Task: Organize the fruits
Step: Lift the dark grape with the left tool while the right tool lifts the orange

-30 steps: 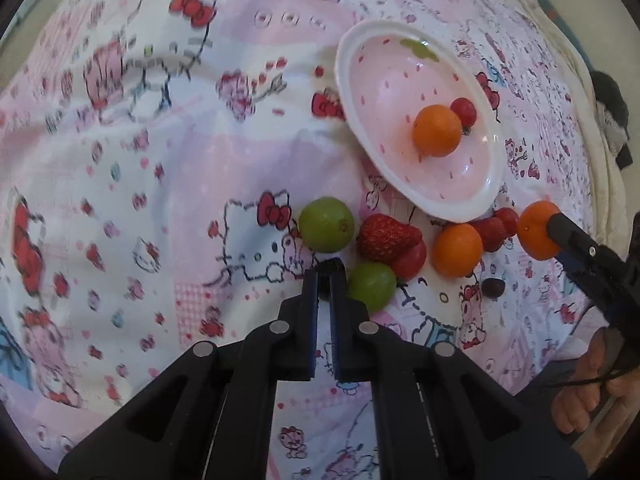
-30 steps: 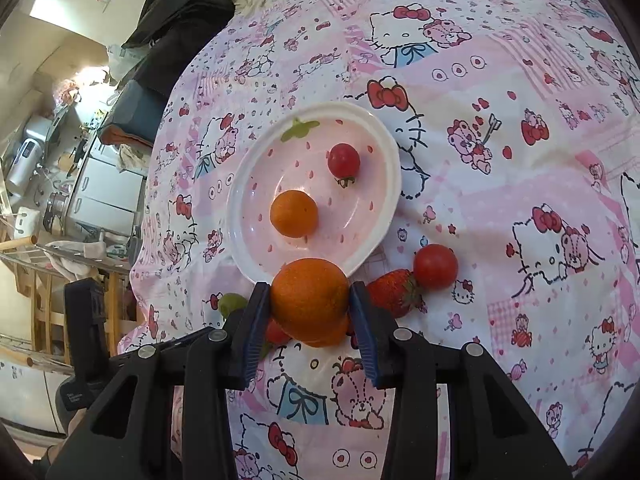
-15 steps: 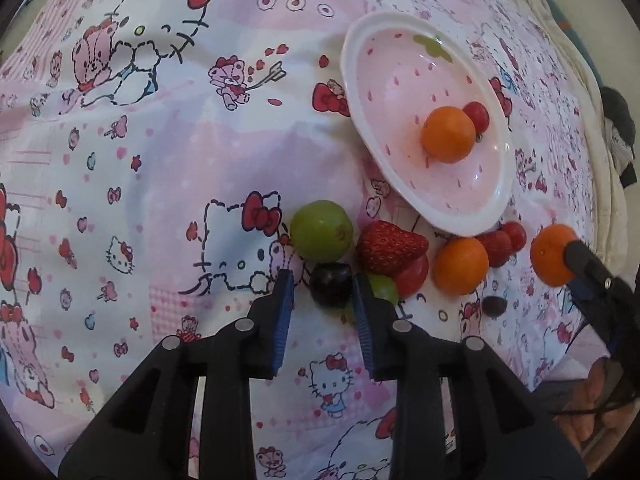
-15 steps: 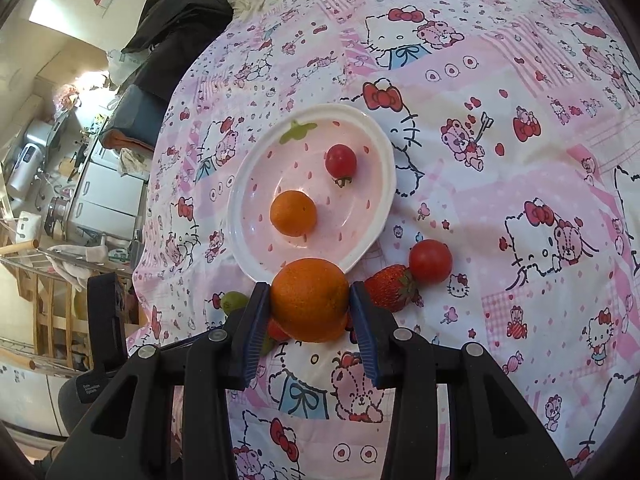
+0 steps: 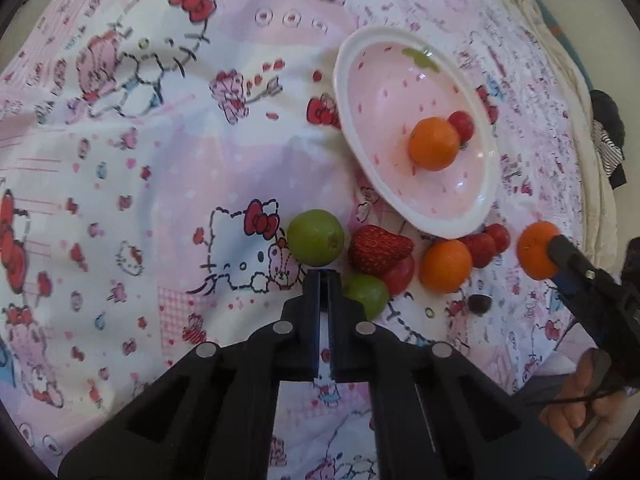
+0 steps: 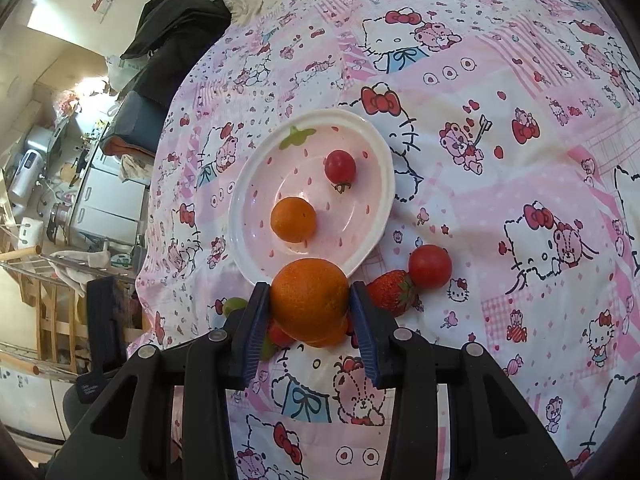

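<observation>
Right gripper [image 6: 310, 312] clamped orange [image 6: 308, 298] near plate [image 6: 376, 236] rim; left gripper [image 5: 324, 276] just closed, apparently on nothing. Plate held one orange, one tomato; several fruits remained on cloth.

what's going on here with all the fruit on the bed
A person is sorting fruit with two handheld grippers. The right gripper is clamped on an orange just short of the pink plate, which already holds another orange and a cherry tomato. The left gripper is shut and empty beside the green fruits.
</observation>
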A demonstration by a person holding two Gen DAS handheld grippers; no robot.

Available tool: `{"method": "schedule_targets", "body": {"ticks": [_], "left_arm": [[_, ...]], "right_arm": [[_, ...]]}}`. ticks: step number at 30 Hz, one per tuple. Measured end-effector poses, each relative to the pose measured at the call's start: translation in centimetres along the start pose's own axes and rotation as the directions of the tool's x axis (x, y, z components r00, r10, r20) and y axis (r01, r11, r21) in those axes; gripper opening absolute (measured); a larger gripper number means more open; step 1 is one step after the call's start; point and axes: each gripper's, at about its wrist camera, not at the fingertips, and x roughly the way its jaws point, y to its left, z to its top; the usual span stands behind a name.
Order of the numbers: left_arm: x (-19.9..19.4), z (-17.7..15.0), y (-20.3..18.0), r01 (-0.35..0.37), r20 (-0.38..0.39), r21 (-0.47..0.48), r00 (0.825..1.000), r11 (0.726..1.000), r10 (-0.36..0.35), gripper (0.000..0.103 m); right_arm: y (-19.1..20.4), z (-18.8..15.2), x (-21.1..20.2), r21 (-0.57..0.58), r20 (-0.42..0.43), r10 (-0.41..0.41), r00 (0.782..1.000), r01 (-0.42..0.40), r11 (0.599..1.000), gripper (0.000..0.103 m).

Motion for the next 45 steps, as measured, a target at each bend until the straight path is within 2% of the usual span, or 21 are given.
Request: {"method": "schedule_targets", "body": {"ticks": [8,11,13,16,20,22,24,28,33,39,45], "left_arm": [[0.4,-0.2,0.5,0.001,-0.011,-0.038,1.000,0.999,-0.001,0.004],[0.5,-0.1,0.0,0.000,0.004,-0.025,1.000,1.000,0.000,0.019],[0.5,-0.1,-0.1,-0.015,0.020,-0.026,1.000,1.000,0.016,0.035],[1.3,0.0,-0.3,-0.060,0.001,-0.003,0.998,0.998,0.060,0.035],[2.1,0.2,-0.2,-0.076,0.002,-0.009,0.997,0.997,0.076,0.034],[2.1,0.4,0.1,-0.069,0.006,-0.023,0.998,0.997,0.069,0.022],[2.5,0.4,0.3,-0.067,-0.005,-0.029,0.998,0.997,0.067,0.017],[2.3,0.3,0.2,-0.050,-0.005,-0.023,0.999,0.998,0.050,0.016],[0.4,-0.1,0.4,-0.057,0.048,-0.004,0.997,0.998,0.057,0.015],[-1.3,-0.6,2.0,-0.054,0.063,-0.024,0.996,0.998,0.055,0.015],[-0.8,-0.8,1.5,-0.112,0.056,0.010,0.992,0.994,0.111,0.015]], "right_arm": [[0.2,-0.3,-0.1,-0.002,-0.001,-0.001,1.000,0.001,1.000,0.042],[0.4,-0.4,-0.3,-0.014,0.003,-0.006,1.000,0.006,1.000,0.042],[0.2,-0.4,-0.4,-0.011,0.002,-0.008,1.000,0.008,1.000,0.042],[-0.1,-0.4,-0.3,0.001,0.001,-0.010,1.000,0.010,1.000,0.042],[-0.1,-0.2,-0.1,0.000,-0.003,-0.011,1.000,0.011,1.000,0.042],[-0.1,-0.2,-0.1,0.000,-0.004,-0.010,1.000,0.010,1.000,0.042],[-0.1,-0.2,-0.2,0.000,-0.002,-0.008,1.000,0.008,1.000,0.042],[-0.3,-0.1,-0.2,0.007,0.004,-0.009,1.000,0.009,1.000,0.042],[-0.1,-0.2,-0.4,0.001,0.009,-0.002,1.000,0.002,1.000,0.042],[0.4,-0.3,-0.3,-0.009,0.007,0.005,1.000,-0.005,1.000,0.042],[0.6,-0.3,-0.1,-0.014,0.003,0.000,1.000,0.000,1.000,0.042]]}}
